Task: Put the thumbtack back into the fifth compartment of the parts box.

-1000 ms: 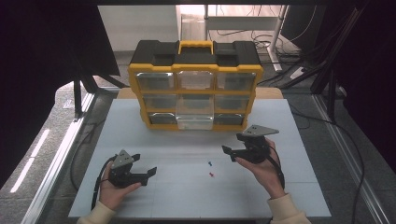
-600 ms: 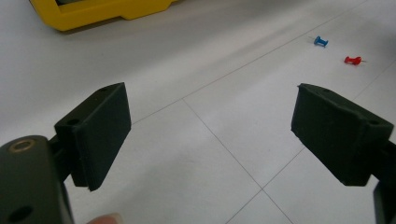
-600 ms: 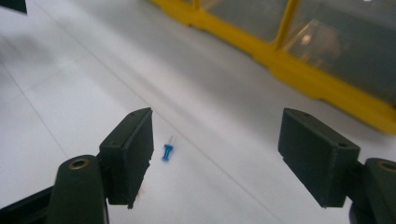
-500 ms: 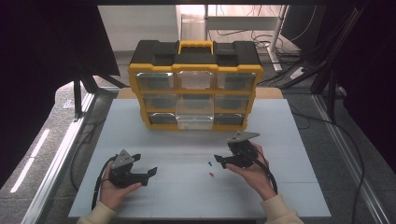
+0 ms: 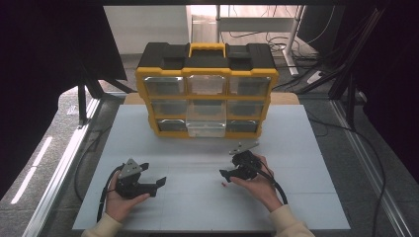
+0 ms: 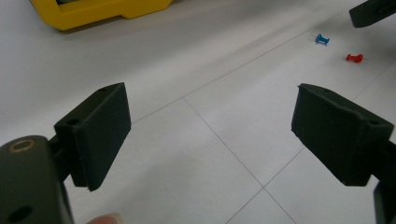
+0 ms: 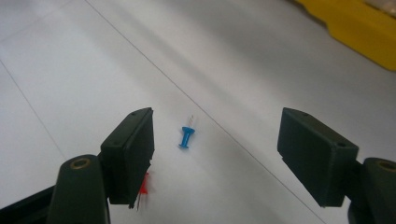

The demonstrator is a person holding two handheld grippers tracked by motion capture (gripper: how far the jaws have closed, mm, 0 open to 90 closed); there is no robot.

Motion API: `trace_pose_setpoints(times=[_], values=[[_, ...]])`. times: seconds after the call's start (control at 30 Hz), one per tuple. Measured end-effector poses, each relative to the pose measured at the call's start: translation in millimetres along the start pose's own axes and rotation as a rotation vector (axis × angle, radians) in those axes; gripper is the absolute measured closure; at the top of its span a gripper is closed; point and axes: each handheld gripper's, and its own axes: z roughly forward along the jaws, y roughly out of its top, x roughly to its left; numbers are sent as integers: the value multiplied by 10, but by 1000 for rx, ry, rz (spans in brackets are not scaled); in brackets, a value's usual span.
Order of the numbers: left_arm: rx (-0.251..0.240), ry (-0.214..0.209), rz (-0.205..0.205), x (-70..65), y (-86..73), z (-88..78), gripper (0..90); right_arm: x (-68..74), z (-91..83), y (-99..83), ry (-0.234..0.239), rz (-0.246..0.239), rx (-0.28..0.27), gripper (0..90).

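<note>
Two push pins lie on the white table (image 5: 197,207). In the right gripper view the blue pin (image 7: 187,135) rests between the open jaws of my right gripper (image 7: 217,130), untouched by the pads. The red pin (image 7: 144,186) is half hidden behind the left jaw there. From above, my right gripper (image 5: 228,168) hovers low and points left, with the red pin (image 5: 224,184) just in front of it. My left gripper (image 5: 154,174) rests open and empty on the table at the left. Its own view has the blue pin (image 6: 321,39) and red pin (image 6: 354,58) far off.
A yellow and black drawer organizer (image 5: 207,89) stands at the back middle of the table, with clear drawers facing me. Its yellow base edges the left gripper view (image 6: 107,9) and the right gripper view (image 7: 359,23). Cables trail from both grippers.
My right gripper has come down and moved left and nearer to me, ending just over the two pins. The left gripper has stayed put.
</note>
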Motion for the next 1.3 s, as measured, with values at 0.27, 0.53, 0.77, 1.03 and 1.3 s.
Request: trace_pose_setpoints(times=[0.27,0.53,0.77,1.03,1.3], values=[[-2,6,-2,0,1,3,120,20,141,0,9,3,30,312],[1,6,0,0,-1,6,119,57,243,-1,-14,-16,49,370],[1,7,2,1,-2,3,119,97,284,2,-23,-38,60,493],[0,6,3,2,-5,2,120,146,270,10,-8,-53,74,735],[2,4,6,-2,-3,3,120,161,263,1,1,-71,71,828]])
